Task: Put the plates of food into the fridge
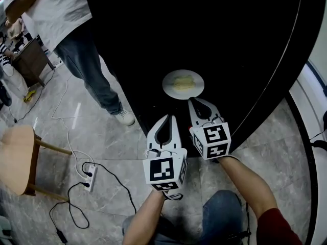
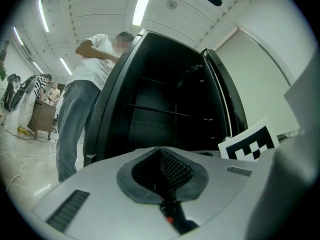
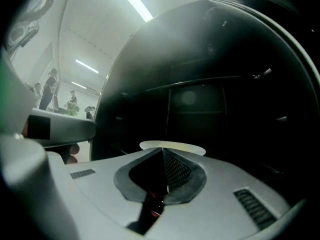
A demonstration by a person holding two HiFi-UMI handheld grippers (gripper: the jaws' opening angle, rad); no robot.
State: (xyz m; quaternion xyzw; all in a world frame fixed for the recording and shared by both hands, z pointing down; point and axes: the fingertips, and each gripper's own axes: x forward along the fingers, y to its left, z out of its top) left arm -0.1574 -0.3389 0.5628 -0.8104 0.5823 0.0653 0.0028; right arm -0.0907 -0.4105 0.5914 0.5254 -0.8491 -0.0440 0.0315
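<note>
**A:** Where does the plate (image 1: 183, 83) lie from the tongs?

**B:** Straight off the tip of the right tongs (image 1: 192, 100), which are closed on its near rim. The plate sticks out ahead of them, toward the dark inside of the fridge (image 1: 240, 45). The right gripper view agrees: jaws together, pale rim just beyond. It's round, so it has no long axis, though the yellowish food (image 1: 182, 81) lies crosswise to the tongs.

**A:** And the left tongs (image 1: 167, 117)?

**B:** Closed on nothing, just beside the right pair and further back from the plate. The right hand is the nearer one.

**A:** Is it on a shelf yet?

**B:** Can't tell, since it shows only against black. Shelves (image 2: 159, 111) lie deeper in, so I'd judge a level push forward comes next.

**A:** Anything in the way?

**B:** Nothing ahead. A bystander (image 1: 76, 40) stands just beside the fridge's left edge. A wooden stool (image 1: 18, 154) and a power strip (image 1: 90, 171) are on the floor, well apart from the plate
</note>
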